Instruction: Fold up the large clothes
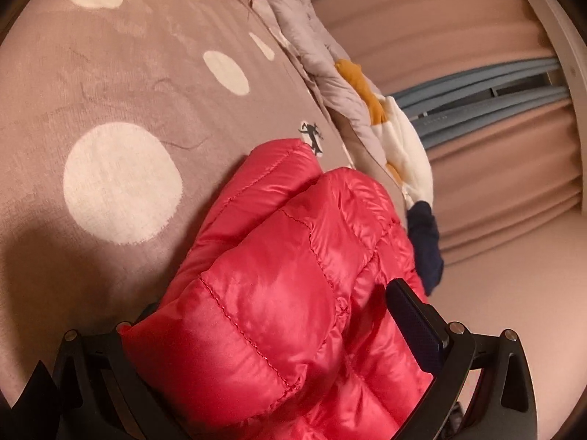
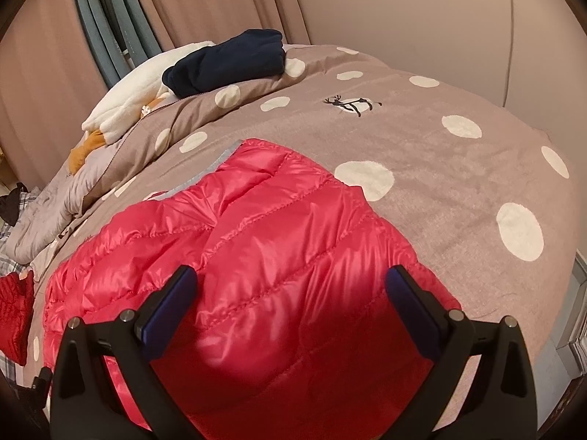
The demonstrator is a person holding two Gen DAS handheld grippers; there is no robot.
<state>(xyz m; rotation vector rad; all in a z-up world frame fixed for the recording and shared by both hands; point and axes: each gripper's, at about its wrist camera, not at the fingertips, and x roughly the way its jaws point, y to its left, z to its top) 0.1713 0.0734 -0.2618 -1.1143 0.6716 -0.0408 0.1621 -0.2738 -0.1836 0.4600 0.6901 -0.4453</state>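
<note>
A shiny red quilted down jacket lies spread on the dotted bed cover. Just above its near part hovers my right gripper, open, with both blue-padded fingers apart and nothing pinched. In the left wrist view a puffy folded part of the red jacket bulges up between the jaws of my left gripper. Its right finger stands wide and clear of the cloth. Its left finger is hidden under the jacket, and the finger mounts sit spread as on an open gripper.
A dark navy garment, white fleece and a mustard piece lie along the bed's far edge by the curtains. A second red garment lies at the left edge. The wall stands behind the bed.
</note>
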